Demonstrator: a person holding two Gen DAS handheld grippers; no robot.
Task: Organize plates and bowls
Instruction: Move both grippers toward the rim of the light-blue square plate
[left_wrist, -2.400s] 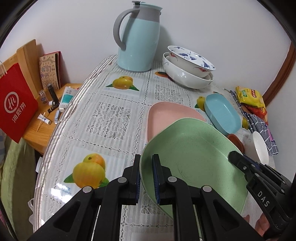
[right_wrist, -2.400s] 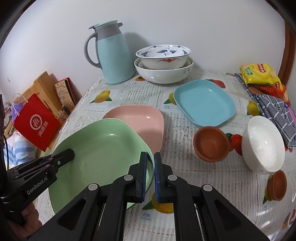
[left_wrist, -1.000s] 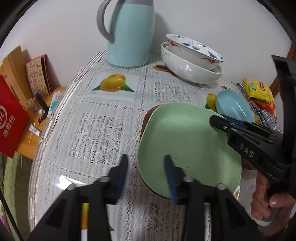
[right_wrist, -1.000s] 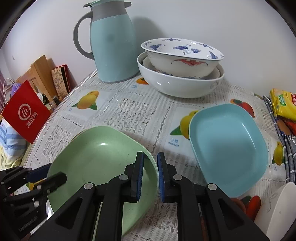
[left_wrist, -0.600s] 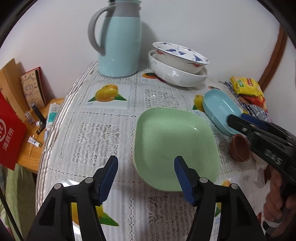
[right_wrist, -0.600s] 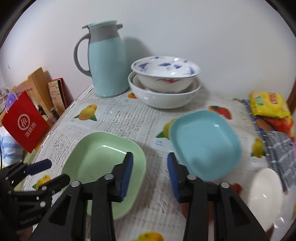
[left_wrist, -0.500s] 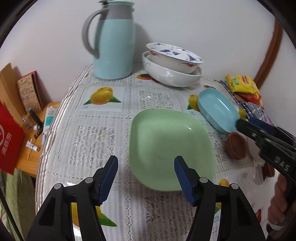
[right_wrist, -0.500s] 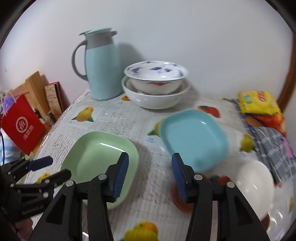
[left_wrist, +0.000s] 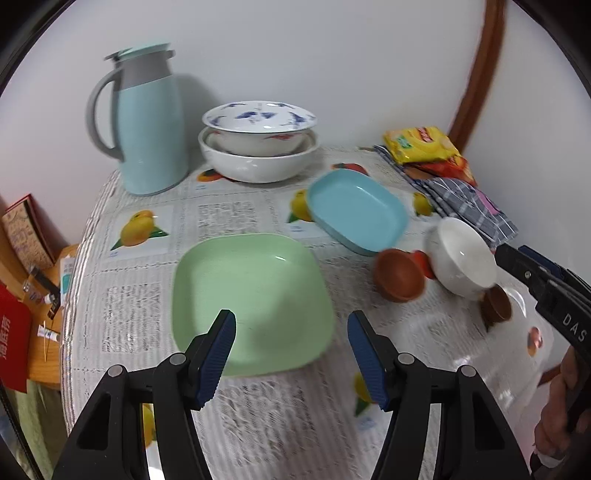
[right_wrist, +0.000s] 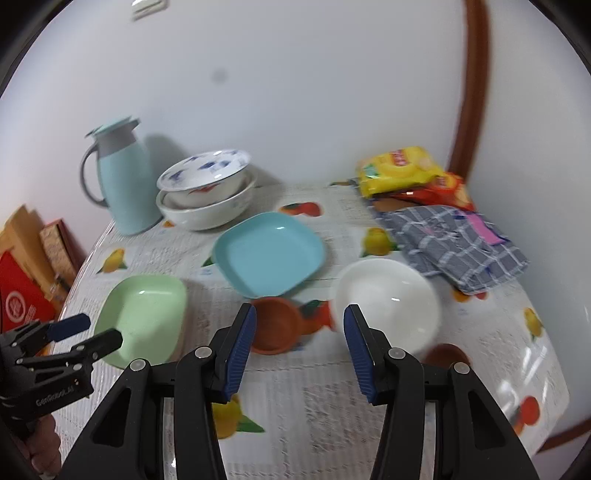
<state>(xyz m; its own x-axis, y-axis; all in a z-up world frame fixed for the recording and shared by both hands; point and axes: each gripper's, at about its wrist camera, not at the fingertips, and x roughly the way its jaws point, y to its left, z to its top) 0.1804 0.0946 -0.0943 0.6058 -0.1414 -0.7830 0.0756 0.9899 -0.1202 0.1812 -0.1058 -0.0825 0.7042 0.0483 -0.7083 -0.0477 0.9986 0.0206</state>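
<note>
Both claws hang above the worktop (left_wrist: 258, 424) with their jaws spread wide and nothing between them. The left claw (left_wrist: 291, 354) sits over the near edge of the green plate (left_wrist: 251, 295), which lies flat on the patterned cloth. The right claw (right_wrist: 297, 343) points toward the gap between a brown bowl (right_wrist: 275, 328) and a white bowl (right_wrist: 388, 302), touching neither.

Behind the brown bowl lies the blue plate (right_wrist: 269, 253), its near edge just beside the bowl's rim. In the left wrist view the same blue plate (left_wrist: 356, 216) appears tilted, though motion blur makes that hard to judge. A second, smaller brown bowl (left_wrist: 496, 304) shows just beyond the white bowl (left_wrist: 461, 258), partly hidden by it.

At the back of the worktop two large white bowls are nested, the blue-patterned bowl (left_wrist: 258, 122) resting inside the plain large bowl (left_wrist: 258, 162). A pale blue jug (left_wrist: 147, 125) stands just to their left. On the far right lie yellow snack packets (right_wrist: 402, 173) and a folded checked cloth (right_wrist: 454, 243).
</note>
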